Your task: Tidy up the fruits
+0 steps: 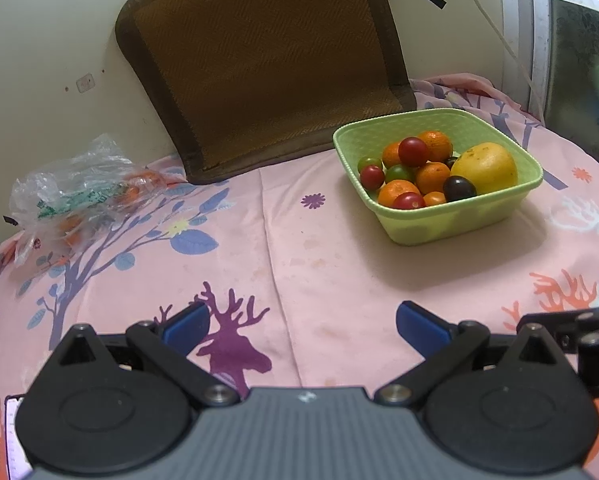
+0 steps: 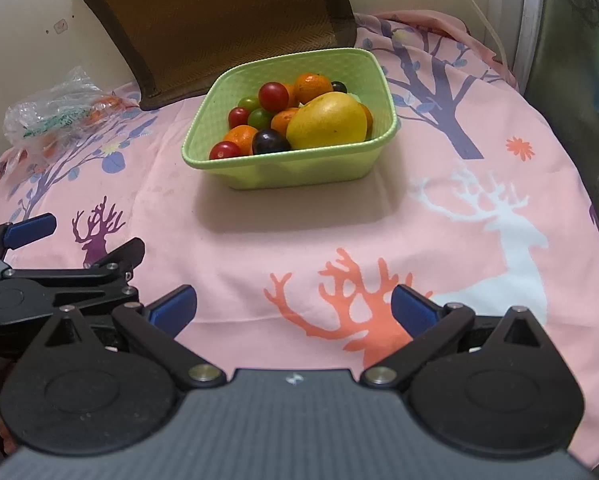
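Fruits fill a light green square basket [image 2: 283, 168] that stands on a tabletop covered with a pink cloth [image 2: 259, 240] printed with deer and trees. Inside it, a large yellow fruit [image 2: 327, 122] lies on the right side, touching a dark purple, almost black, small fruit [image 2: 269, 141] at the near rim. Several small oranges [image 2: 311, 87] are piled with red cherry tomatoes [image 2: 273, 96] and a couple of green ones [image 2: 260, 118] toward the left and back. Behind the basket, a brown woven mat [image 1: 267, 60] leans against the cream wall. At the far left of the cloth, well apart from the basket, a crumpled clear plastic bag [image 1: 75, 188] lies with orange fruit showing dimly through it. The left gripper [image 1: 302, 326] hovers over the near part of the cloth above a purple deer print [image 1: 229, 340], its blue-padded jaws spread wide with nothing between them. The right gripper [image 2: 293, 307] is just beside it, over an orange deer print [image 2: 347, 304], jaws likewise spread wide and empty. Both are on the near side of the basket and well short of it. In the right wrist view the left gripper shows at the left edge.
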The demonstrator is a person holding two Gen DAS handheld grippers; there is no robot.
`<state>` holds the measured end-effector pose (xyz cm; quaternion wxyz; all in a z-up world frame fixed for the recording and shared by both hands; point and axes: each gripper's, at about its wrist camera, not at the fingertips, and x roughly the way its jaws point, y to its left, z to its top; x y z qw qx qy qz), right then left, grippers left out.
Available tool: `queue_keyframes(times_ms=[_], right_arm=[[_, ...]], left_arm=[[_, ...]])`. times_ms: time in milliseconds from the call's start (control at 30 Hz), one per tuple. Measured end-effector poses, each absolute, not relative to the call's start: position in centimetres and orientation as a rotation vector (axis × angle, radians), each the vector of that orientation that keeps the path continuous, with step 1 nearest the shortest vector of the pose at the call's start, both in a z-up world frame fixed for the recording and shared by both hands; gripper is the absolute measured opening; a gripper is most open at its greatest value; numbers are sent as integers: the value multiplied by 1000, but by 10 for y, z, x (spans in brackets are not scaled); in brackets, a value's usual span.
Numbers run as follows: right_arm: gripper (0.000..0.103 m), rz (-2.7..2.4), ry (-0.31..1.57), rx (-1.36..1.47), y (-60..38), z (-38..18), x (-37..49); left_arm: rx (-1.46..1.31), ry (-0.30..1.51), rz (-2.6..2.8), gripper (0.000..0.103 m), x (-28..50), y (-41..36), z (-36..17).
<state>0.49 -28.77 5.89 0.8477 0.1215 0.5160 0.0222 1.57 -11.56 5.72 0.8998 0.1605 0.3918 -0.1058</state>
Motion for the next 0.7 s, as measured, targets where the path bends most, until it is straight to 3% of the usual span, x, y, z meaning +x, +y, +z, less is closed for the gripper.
queue_keyframes(times_ms=[700], right_arm=[[103, 56, 1071, 242, -275, 67, 12]], left_arm=[[290, 812, -243, 103, 22, -105, 60]])
